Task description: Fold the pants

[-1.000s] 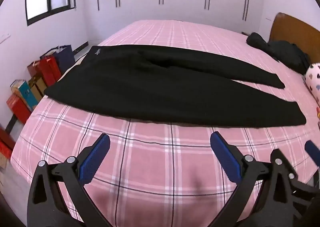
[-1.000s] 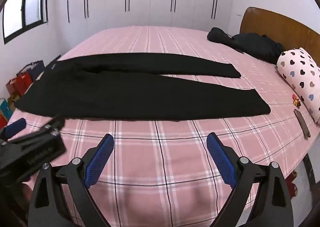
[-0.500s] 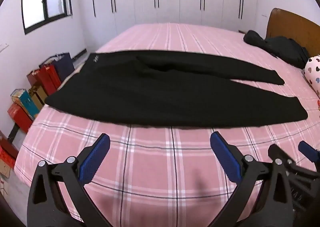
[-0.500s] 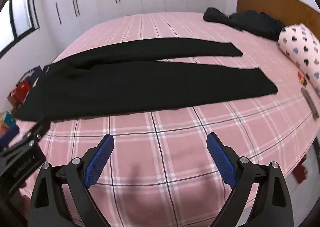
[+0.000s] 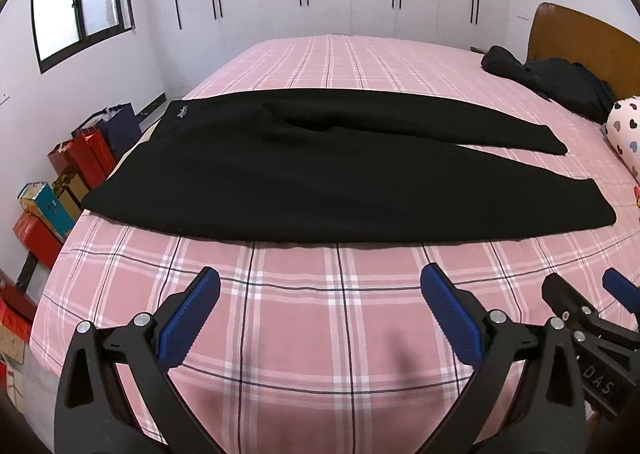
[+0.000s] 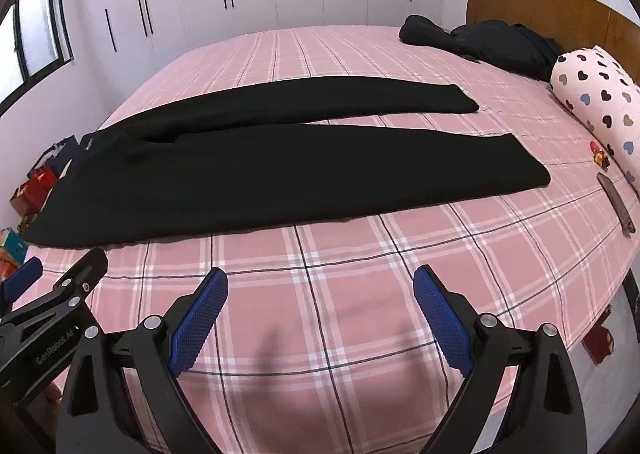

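Two views show me the bed (image 5: 360,334), pink plaid, carrying the black pants (image 5: 304,174) spread flat across its middle, well beyond both tongs. I hold the left tongs (image 5: 320,318) and right tongs (image 6: 320,318) side by side above the bed's near edge, each spread wide and empty. Their long axis runs left to right: waistband left, both legs pointing right toward the heart-print pillow (image 6: 600,98).

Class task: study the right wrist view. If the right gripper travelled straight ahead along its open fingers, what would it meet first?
Most likely the pink plaid bedsheet just ahead of the right gripper, then the near leg of the black pants. Height above the bed is unclear, so it might skim to the pants first.
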`<state>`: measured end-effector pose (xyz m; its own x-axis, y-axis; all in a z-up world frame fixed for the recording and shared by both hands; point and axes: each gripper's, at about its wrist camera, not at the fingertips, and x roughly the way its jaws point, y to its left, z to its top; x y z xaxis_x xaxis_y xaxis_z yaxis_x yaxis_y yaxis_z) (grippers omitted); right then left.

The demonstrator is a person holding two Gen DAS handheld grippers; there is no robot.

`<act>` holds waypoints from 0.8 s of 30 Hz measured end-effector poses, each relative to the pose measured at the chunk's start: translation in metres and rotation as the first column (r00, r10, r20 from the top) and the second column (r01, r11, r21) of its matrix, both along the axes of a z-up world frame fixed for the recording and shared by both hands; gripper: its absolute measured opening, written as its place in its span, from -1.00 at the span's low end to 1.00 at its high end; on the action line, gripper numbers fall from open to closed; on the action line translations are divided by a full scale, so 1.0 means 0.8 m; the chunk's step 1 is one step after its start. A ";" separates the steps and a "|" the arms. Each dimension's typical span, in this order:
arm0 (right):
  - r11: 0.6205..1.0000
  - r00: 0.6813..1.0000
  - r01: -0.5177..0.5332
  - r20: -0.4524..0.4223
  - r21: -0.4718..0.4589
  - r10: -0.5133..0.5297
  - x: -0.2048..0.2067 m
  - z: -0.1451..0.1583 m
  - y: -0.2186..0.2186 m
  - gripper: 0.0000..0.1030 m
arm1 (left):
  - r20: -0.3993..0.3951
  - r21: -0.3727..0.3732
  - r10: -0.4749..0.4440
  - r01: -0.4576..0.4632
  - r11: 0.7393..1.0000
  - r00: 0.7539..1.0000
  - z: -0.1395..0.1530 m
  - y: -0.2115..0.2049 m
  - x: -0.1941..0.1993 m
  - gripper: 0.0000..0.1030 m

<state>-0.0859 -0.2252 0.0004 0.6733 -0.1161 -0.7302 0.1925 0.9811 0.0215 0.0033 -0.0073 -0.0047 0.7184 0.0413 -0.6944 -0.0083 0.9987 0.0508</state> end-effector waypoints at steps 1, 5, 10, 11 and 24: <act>1.000 1.000 0.001 0.000 0.000 -0.001 0.000 0.000 0.000 0.78 | -0.001 0.002 -0.002 0.002 1.000 1.000 0.000 0.000 0.000 0.91; 1.000 1.000 0.003 -0.002 0.007 -0.003 0.001 0.000 -0.003 0.78 | -0.006 0.001 0.002 -0.002 1.000 1.000 -0.001 0.000 0.001 0.91; 1.000 1.000 0.001 0.001 0.008 -0.001 0.000 0.000 -0.003 0.78 | -0.011 0.005 0.014 -0.014 1.000 1.000 -0.002 0.001 0.003 0.91; 1.000 1.000 0.002 0.001 0.007 -0.002 0.000 0.000 -0.003 0.78 | -0.011 0.003 0.013 -0.013 1.000 1.000 -0.002 0.002 0.004 0.91; 1.000 1.000 0.001 -0.002 0.017 -0.001 0.003 -0.001 -0.003 0.78 | -0.018 0.010 0.021 -0.021 1.000 1.000 -0.003 0.002 0.005 0.91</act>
